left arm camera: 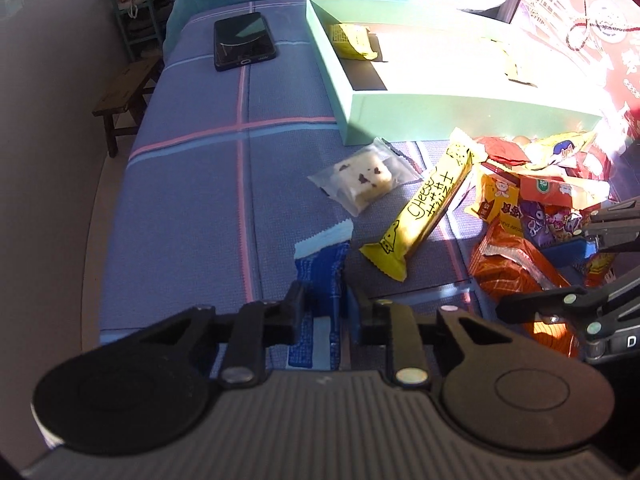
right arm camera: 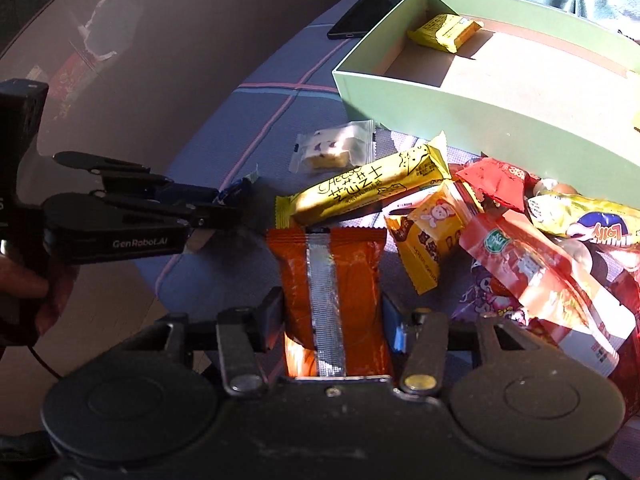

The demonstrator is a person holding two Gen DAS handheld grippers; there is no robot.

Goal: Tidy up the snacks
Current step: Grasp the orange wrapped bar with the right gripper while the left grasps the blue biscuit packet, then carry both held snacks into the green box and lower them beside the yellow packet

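Blue-and-white foil snack packet (left arm camera: pixel 320 280) sits pinched in the left gripper (left arm camera: pixel 325 312), jaws nearly shut on it. Orange foil snack pouch (right arm camera: pixel 332 280) lies between the right gripper (right arm camera: pixel 334 320) jaws, contact unclear. Both probably bound for the pale green cardboard box (left arm camera: pixel 460 116) just beyond the pile.

A pale plain wall (left arm camera: pixel 44 92) stands at the left; beneath it runs a light floor (left arm camera: pixel 108 184); a small dark wooden stool (left arm camera: pixel 124 96) sits beside a green metal rack (left arm camera: pixel 136 12); hard sunlight falls across the blue plaid cloth (left arm camera: pixel 192 184) from the right.
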